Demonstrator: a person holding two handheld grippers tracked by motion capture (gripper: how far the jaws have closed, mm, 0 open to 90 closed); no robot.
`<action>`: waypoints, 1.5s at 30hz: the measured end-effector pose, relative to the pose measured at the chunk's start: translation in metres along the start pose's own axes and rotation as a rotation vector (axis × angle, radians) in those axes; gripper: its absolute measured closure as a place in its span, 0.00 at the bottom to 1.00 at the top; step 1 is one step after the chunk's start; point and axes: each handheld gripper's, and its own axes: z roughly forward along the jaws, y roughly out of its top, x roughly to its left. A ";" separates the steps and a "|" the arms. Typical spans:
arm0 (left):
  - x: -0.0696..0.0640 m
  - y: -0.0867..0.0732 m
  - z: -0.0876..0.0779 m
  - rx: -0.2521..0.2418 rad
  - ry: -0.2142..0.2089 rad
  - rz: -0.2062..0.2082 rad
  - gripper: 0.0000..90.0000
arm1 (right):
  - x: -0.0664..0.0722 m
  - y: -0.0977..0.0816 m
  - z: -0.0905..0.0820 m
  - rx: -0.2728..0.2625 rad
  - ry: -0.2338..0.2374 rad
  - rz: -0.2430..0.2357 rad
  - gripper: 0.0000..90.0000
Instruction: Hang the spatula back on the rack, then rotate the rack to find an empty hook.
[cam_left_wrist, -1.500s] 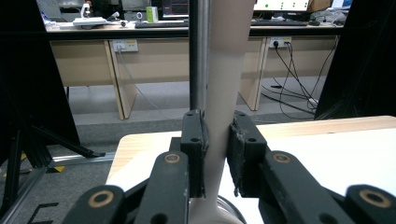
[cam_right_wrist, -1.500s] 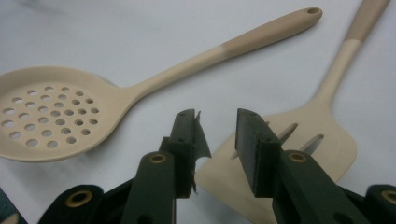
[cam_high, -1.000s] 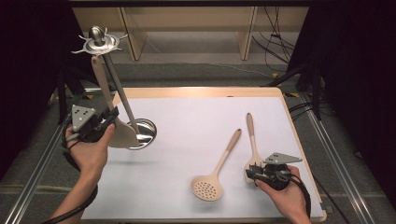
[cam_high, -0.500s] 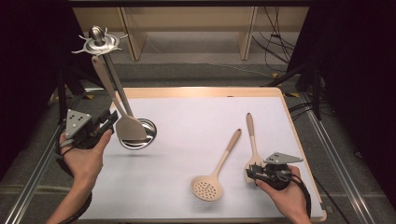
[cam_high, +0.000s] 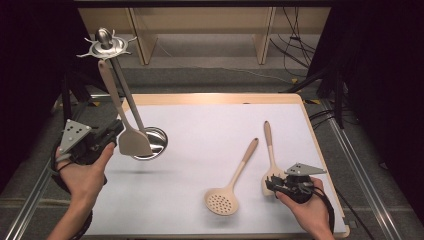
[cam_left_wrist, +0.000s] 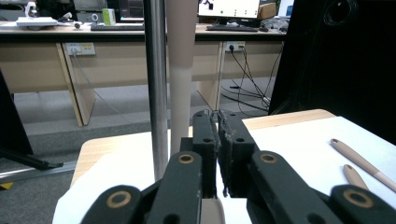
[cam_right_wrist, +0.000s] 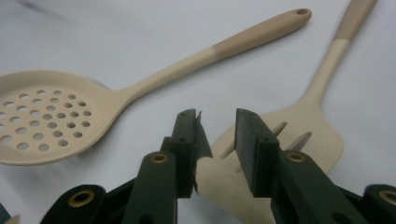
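Observation:
A beige spatula (cam_high: 134, 142) hangs from the top of a metal stand (cam_high: 127, 100), with its blade down by the stand's round base. My left gripper (cam_high: 117, 130) sits just left of that blade. Its jaws have just been closing and now meet (cam_left_wrist: 217, 116) with nothing seen between them; the pole (cam_left_wrist: 156, 93) and spatula handle (cam_left_wrist: 181, 70) rise right behind. My right gripper (cam_high: 272, 186) is open at the blade end of a slotted spatula (cam_high: 270, 150) lying flat. The jaws (cam_right_wrist: 217, 123) stand apart over the blade (cam_right_wrist: 299, 135).
A beige perforated skimmer (cam_high: 222, 202) lies on the white mat (cam_high: 200, 130) just left of the slotted spatula, its bowl (cam_right_wrist: 46, 116) close to my right jaws. The mat covers a wooden tabletop (cam_high: 215, 96). Dark stands and cables flank the table.
My left gripper has drawn back to the left, off the hanging spatula's blade, and its jaws have come together. The right hand and the utensils on the mat have stayed put.

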 end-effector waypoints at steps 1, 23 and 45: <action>0.000 0.003 0.000 -0.002 0.000 0.001 0.96 | 0.000 -0.001 -0.001 0.003 -0.009 0.003 0.77; -0.004 0.021 -0.003 -0.033 -0.036 -0.005 0.97 | 0.001 0.000 -0.002 -0.003 -0.015 0.003 0.77; -0.014 0.095 0.018 -0.156 -0.042 0.007 0.99 | 0.005 0.001 -0.001 0.010 -0.010 0.022 0.77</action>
